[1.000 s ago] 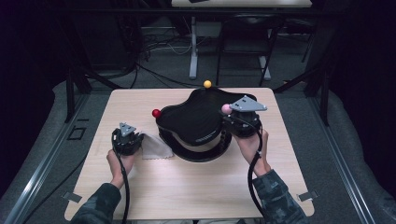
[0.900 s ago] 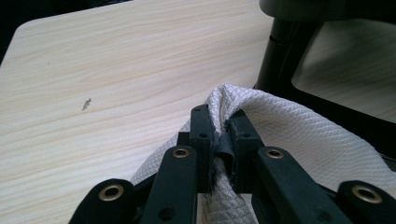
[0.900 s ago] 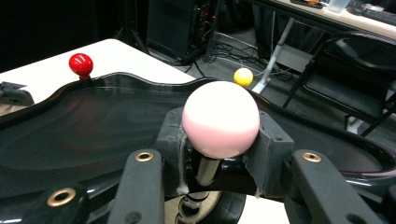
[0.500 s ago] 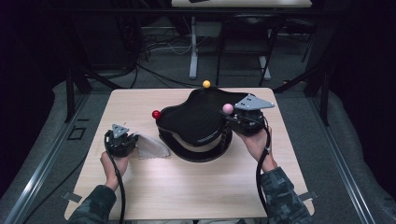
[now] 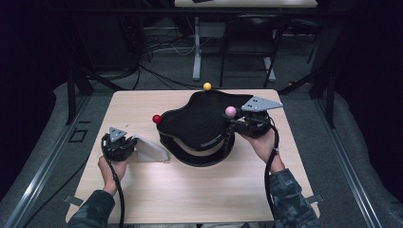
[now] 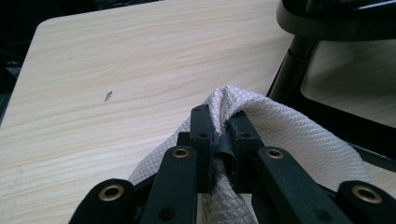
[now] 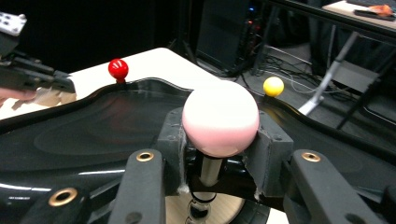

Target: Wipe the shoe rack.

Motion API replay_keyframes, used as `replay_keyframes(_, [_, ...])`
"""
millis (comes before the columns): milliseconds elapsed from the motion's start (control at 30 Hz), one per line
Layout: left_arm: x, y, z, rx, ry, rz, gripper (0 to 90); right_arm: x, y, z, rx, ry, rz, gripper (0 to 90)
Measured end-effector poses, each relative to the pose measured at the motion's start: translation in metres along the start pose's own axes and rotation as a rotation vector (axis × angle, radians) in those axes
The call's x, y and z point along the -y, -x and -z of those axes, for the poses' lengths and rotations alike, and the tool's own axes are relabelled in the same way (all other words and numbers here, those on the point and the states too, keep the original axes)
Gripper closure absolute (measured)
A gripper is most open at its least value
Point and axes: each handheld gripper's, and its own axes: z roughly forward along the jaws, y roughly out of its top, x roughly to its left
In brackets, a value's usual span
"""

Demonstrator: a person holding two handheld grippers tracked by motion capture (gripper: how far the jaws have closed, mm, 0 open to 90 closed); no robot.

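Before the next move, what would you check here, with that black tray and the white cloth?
1. Left gripper pinching the white cloth: ok, its jaws are shut on a fold of it.
2. Right gripper holding the pink ball at the black tray's edge: ok, the ball sits between its jaws.
3. Cloth free of the tray: cannot tell, in the high view its far end lies close by the tray's base.
4. Red ball and yellow ball in place on the tray's rim: ok.
5. Tray level: not ok, it tilts over its round base.
6. Table bare in front of the tray: ok.
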Motion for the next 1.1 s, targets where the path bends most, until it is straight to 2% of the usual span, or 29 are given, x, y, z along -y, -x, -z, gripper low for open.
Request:
replay_keyframes(200, [0.001, -0.008, 0.012, -0.008, 0.021, 0.02, 82.7, -0.002, -0.002, -0.003, -0.057, 0.001, 0.02, 61.1])
replay_keyframes(367, [0.004, -0.017, 0.024, -0.024, 0.035, 0.036, 82.6, -0.003, 0.004, -0.002, -0.07, -0.011, 0.02, 60.8])
replay_keyframes(467, [0.006, -0.021, 0.028, -0.029, 0.036, 0.044, 82.6, -0.005, 0.001, 0.0, -0.008, -0.037, 0.014, 60.2])
replay_keyframes(533, [0.006, -0.022, 0.029, -0.033, 0.04, 0.048, 82.6, -0.006, -0.004, -0.001, 0.036, -0.042, -0.009, 58.2])
replay_keyframes(600, [0.006, -0.022, 0.029, -0.033, 0.04, 0.047, 82.6, -0.008, -0.01, -0.001, 0.119, -0.057, -0.031, 53.1])
replay_keyframes(633, [0.006, -0.021, 0.029, -0.031, 0.039, 0.046, 82.6, -0.009, -0.012, -0.001, 0.136, -0.058, -0.042, 51.4])
replay_keyframes(800, [0.006, -0.019, 0.029, -0.026, 0.036, 0.038, 82.6, -0.012, -0.023, -0.002, 0.235, -0.074, -0.029, 53.9])
replay_keyframes(900, [0.006, -0.019, 0.029, -0.024, 0.038, 0.038, 82.6, -0.013, -0.029, -0.003, 0.257, -0.083, -0.025, 58.6])
replay_keyframes(933, [0.006, -0.019, 0.029, -0.024, 0.037, 0.037, 82.6, -0.013, -0.031, -0.004, 0.282, -0.084, -0.017, 59.0])
replay_keyframes(1100, [0.006, -0.018, 0.029, -0.022, 0.031, 0.035, 82.6, -0.013, -0.032, -0.005, 0.294, -0.088, -0.008, 60.2])
